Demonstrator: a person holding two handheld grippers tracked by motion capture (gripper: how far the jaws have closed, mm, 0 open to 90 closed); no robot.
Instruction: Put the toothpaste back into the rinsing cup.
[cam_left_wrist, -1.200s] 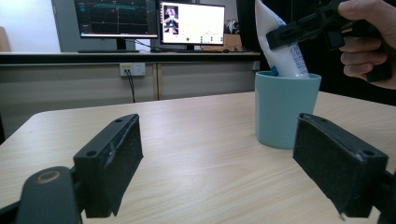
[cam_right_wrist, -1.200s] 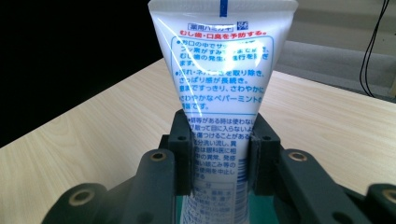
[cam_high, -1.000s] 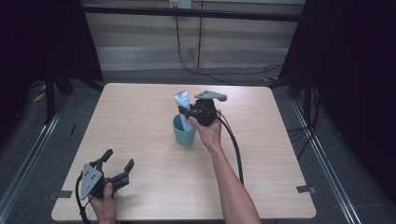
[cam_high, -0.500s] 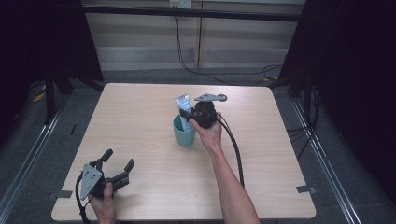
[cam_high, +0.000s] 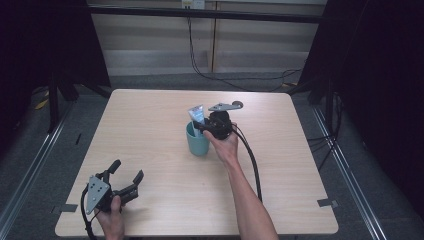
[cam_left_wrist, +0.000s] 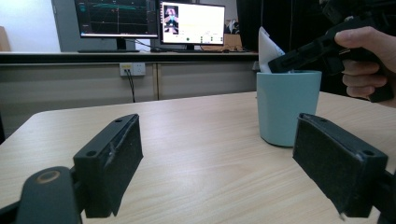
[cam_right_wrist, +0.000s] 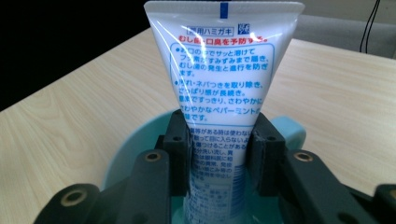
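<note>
Already the toothpaste tube (cam_right_wrist: 223, 88) stands cap-down inside the teal cup (cam_high: 197, 142), with the right gripper (cam_right_wrist: 219, 154) pinching its sides while its jaws have just been easing apart. Letting go and withdrawing remain. Near the table's front edge, the left gripper (cam_high: 125, 177) rests with jaws wide and empty.

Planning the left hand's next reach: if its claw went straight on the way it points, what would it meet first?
Probably the teal cup, ahead and toward the right pad of the left claw; depth is unclear, so it might slip past on bare table.
</note>
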